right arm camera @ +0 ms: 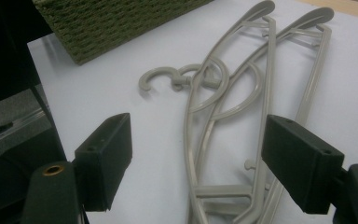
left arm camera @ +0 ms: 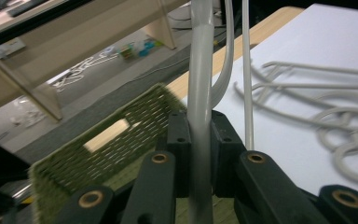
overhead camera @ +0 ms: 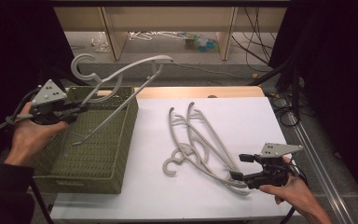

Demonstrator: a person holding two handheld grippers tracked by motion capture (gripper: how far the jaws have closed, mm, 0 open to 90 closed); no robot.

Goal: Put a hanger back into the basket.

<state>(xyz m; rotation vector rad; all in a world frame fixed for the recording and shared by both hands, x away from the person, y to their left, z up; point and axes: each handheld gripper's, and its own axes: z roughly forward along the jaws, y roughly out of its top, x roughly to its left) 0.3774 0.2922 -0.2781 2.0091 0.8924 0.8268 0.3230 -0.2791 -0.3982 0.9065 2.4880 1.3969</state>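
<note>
Left gripper (overhead camera: 77,112) clamps the raised hanger (overhead camera: 121,77) by one arm, above the green basket (overhead camera: 98,158). Lowering it flat, hook inside the rim, would seat it cleanly. Right gripper (overhead camera: 240,166) stands wide, empty, its jaws straddling the end of the hanger pile (overhead camera: 200,144) on the counter (overhead camera: 158,196).

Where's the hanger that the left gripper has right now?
In the high view the held hanger is at upper left, clamped in the left gripper and raised over the green basket, hook toward the far edge.
</note>
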